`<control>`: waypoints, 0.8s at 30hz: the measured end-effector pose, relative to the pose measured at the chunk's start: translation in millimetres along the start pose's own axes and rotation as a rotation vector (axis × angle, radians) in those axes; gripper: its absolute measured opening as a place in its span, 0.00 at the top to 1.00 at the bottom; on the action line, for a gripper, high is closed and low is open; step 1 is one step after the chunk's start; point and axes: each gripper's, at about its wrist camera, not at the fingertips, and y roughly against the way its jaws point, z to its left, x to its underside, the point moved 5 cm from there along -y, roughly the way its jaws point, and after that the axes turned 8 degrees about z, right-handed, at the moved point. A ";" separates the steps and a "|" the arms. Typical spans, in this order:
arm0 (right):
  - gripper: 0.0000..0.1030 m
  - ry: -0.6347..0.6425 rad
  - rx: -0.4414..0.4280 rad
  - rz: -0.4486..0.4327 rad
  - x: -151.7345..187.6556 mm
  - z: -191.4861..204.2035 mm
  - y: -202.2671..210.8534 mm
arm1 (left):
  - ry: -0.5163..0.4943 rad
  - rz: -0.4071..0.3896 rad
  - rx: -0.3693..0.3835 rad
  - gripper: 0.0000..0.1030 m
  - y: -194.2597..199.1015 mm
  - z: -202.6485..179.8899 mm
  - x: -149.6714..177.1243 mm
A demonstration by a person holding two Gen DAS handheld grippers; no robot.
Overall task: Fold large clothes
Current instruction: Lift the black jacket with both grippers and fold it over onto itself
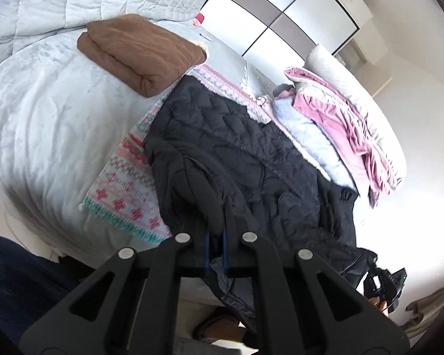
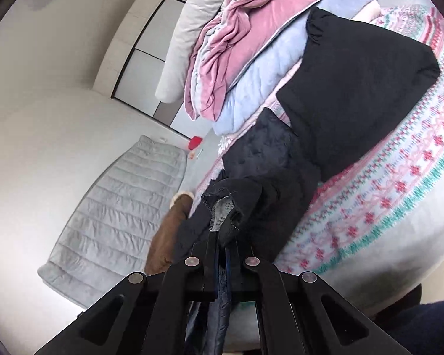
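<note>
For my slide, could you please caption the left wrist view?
Left tongs shut on the black quilted jacket spread over a patterned blanket on the bed.

Black claw [image 1: 216,236] arms, silver rivets (blue finger pads), dark sleeve.

— Can you see the tips of the left tongs [image 1: 215,230]?
— No, the black jacket [image 1: 251,153] swallows them. The right tongs [image 2: 222,236] too, buried in its folds.
— That grey label [image 2: 222,210]?
— Print too small to read.
</note>
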 end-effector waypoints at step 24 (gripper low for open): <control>0.98 -0.046 0.173 -0.049 -249.6 51.6 -202.0 | 0.177 -0.077 -0.126 0.93 -154.7 -62.6 -251.4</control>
